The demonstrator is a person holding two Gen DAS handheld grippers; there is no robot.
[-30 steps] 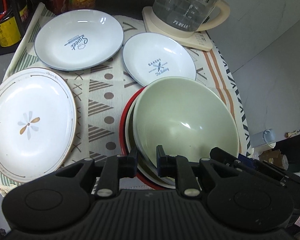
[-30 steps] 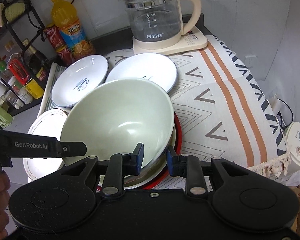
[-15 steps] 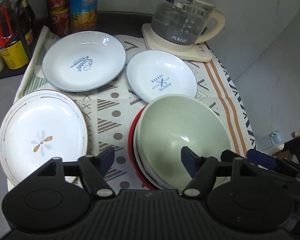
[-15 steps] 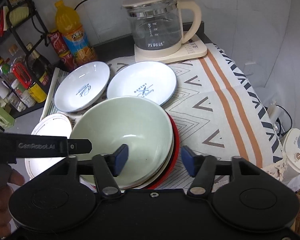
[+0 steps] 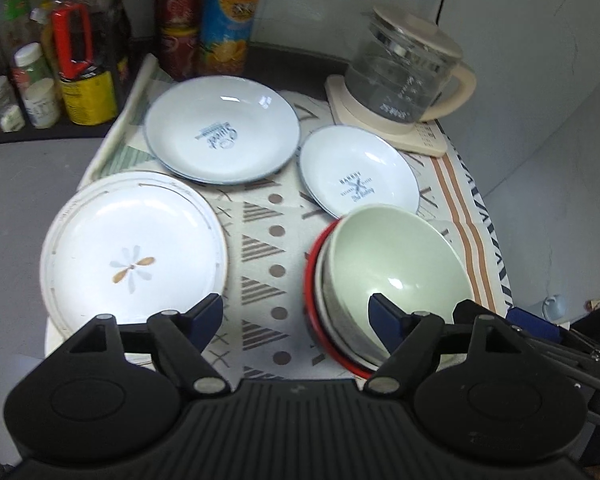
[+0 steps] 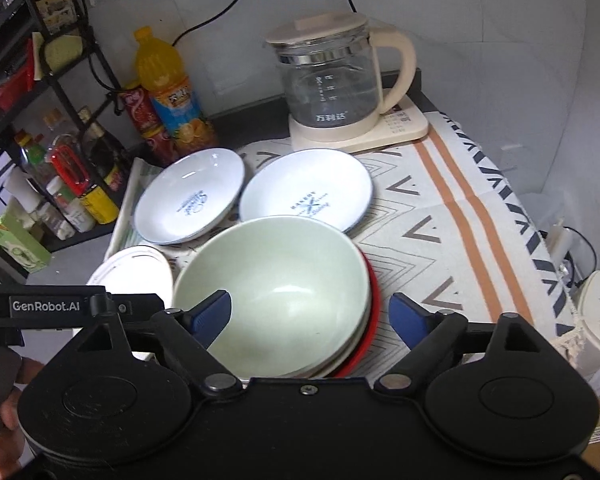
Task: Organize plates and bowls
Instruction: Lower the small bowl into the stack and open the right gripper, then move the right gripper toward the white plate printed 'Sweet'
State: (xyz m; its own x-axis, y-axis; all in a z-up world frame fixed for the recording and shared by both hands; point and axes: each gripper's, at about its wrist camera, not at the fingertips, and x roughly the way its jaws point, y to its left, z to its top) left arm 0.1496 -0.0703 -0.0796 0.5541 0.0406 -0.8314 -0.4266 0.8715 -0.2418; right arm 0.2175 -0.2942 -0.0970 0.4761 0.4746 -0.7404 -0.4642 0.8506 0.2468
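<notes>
Crockery lies spread on a patterned tablecloth (image 5: 276, 264), seen from two handheld grippers looking down at it. Nearest the cameras sits a pale green bowl (image 6: 284, 296), nested on top of a short stack whose lowest piece is a red plate (image 6: 370, 320); a whitish rim shows between them. The left gripper (image 5: 296, 316) has its jaws opening, one blue pad over the cloth and the other just over the bowl's near rim, gripping nothing. The right gripper (image 6: 312, 314) is also opening, its pads spread either side of the bowl's near rim without pressing on it. To the left lies a white plate with a flower motif (image 5: 134, 250). Behind are two blue-rimmed white dishes, a larger one lettered "Sweet" (image 5: 222, 128) and a smaller one lettered "Bakery" (image 5: 358, 178), which touches the stack. A glass kettle (image 6: 332, 80) stands at the back. All the pieces look like glazed ceramic: rigid, fairly heavy, slick and breakable. The rim is likely the best place to pinch each one, lifting it level and setting it down gently.
</notes>
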